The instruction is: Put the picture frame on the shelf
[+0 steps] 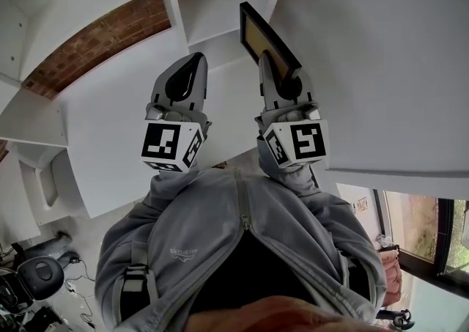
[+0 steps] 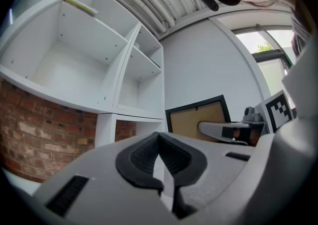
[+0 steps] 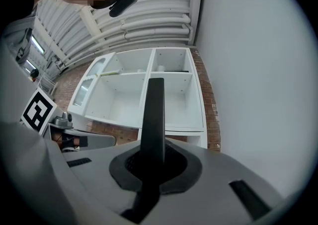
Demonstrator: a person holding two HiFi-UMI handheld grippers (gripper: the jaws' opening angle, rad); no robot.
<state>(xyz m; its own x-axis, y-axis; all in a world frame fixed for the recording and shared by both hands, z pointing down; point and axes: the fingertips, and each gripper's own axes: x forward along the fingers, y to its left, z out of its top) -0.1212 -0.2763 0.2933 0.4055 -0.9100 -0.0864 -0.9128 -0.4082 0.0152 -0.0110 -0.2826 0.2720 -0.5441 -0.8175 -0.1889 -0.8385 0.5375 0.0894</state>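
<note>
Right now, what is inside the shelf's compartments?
The shelf looks mostly bare inside; a yellowish strip sits at one compartment's top edge. The picture frame in the right gripper covers a middle band.

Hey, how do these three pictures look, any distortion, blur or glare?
Head view: fisheye bends the shelf edges. Left gripper view: dark round vignette, window overbright, left gripper close and soft. Right gripper view: same vignette, picture frame seen edge-on, soft near the lens.

Red brick wall (image 1: 95, 52) behind white cubby shelf (image 1: 174, 12) at 10 o'clock, white wall (image 1: 381, 67) at 2, daylit window (image 1: 414, 228) at 4.
</note>
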